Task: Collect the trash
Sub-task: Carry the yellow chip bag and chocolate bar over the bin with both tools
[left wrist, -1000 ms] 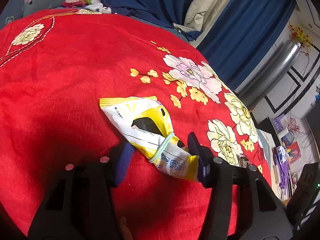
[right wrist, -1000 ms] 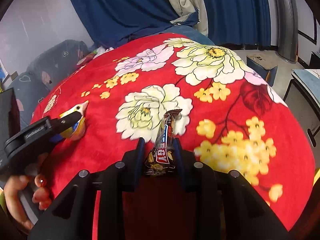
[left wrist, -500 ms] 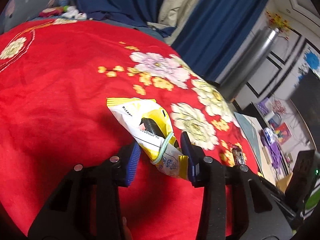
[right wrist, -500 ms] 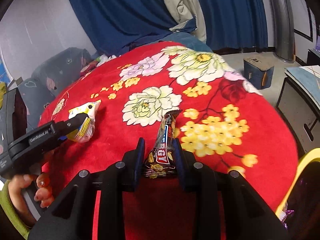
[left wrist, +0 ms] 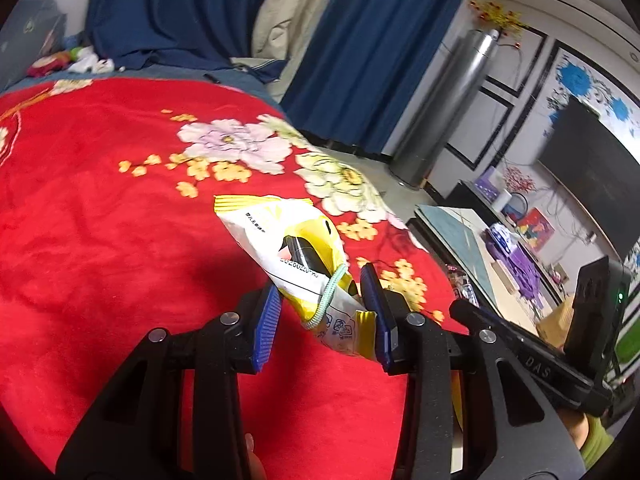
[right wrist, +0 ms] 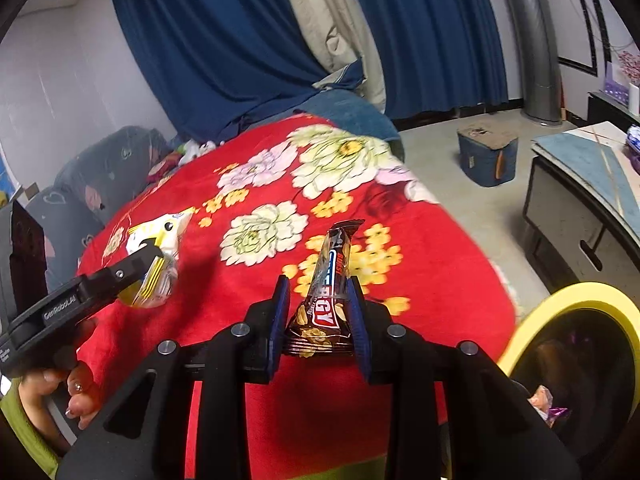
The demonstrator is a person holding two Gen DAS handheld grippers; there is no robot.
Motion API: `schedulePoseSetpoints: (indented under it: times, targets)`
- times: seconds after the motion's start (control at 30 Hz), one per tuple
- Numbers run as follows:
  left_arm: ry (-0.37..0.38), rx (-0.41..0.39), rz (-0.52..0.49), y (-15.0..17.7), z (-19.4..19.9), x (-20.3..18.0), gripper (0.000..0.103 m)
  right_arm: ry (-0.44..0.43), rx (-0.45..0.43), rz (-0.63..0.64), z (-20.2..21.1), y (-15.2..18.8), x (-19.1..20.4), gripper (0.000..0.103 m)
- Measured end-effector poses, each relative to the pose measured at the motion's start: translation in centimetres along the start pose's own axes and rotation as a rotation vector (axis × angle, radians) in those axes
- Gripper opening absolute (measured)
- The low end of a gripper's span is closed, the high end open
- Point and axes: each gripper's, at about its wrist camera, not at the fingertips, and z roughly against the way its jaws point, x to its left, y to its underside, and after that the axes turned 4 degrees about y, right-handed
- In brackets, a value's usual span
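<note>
My left gripper is shut on a yellow and white snack bag with a green band around it, held above the red flowered blanket. The bag and left gripper also show in the right wrist view. My right gripper is shut on a brown energy bar wrapper and holds it upright above the blanket. A yellow-rimmed trash bin with wrappers inside stands at the lower right, close to my right gripper.
Blue curtains hang behind the bed. A grey pillow lies at the far left. A blue box sits on the floor. A low cabinet stands at the right. A silver cylinder stands by the wall.
Both grippers have lifted their wrappers off the blanket and swung right. The trash bin has come into the right wrist view.
</note>
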Motion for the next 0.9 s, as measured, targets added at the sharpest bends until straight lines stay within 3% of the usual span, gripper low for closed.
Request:
schedulePoseSetpoints:
  times: [0.9]
  targets:
    - [0.148,0.050,-0.218,2.7,-0.2,-8.7,0.032,0.166,-0.119,-0.146,8.3,2.0,-8.6,0.028]
